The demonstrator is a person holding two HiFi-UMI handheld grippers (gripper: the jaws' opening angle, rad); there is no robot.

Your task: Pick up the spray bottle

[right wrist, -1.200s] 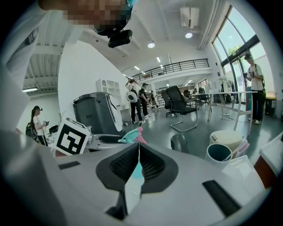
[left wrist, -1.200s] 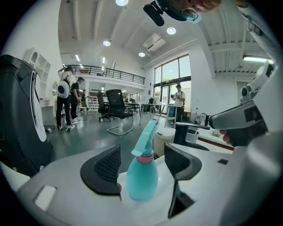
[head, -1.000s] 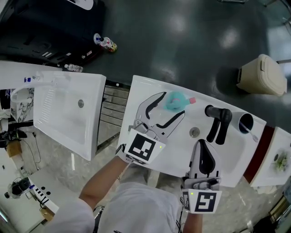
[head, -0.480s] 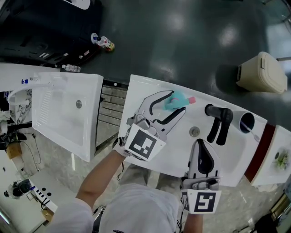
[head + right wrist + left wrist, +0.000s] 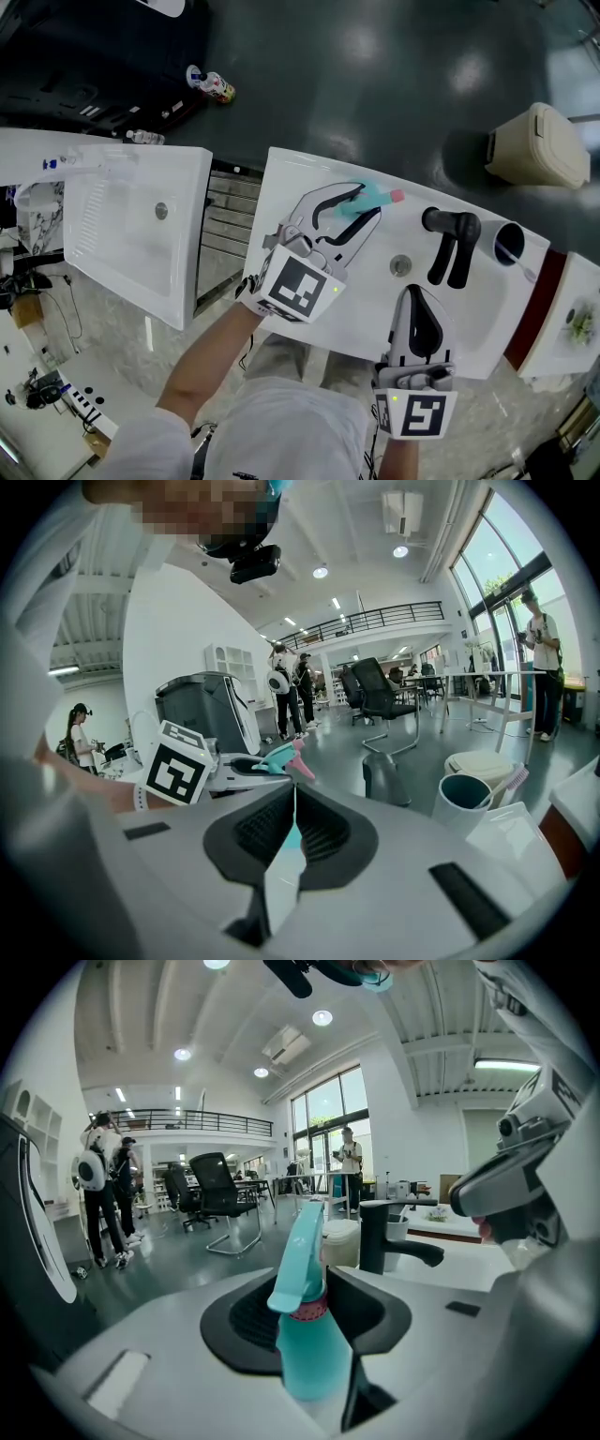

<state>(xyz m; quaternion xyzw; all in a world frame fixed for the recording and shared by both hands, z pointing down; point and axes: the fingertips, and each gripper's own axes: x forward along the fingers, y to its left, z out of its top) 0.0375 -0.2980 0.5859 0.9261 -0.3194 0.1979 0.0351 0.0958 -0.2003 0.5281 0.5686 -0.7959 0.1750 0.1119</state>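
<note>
The grip on the translucent teal plastic spray bottle with a pink collar (image 5: 307, 1354) is judged best settled before any lift: the squeeze should be firm enough that the smooth round body cannot slip or swing, the trigger should be left unpressed, and the lift should be made straight up, clear of the black tap (image 5: 455, 230) at the right of centre in the head view; the jaws of the left gripper (image 5: 367, 202) have just been closing, and the bottle is seen between them; in the left gripper view the dark pads (image 5: 361, 1305) are set against the bottle on both sides, just under the collar, with the trigger head rising above them at frame centre; in the head view the bottle is found in the upper middle, near the far edge of the white washbasin counter (image 5: 281, 178), nozzle toward the right; whether its base is off the surface cannot be told; the right gripper (image 5: 418, 298), at the lower right, is seen with jaws together and nothing held, well apart from the bottle.
</note>
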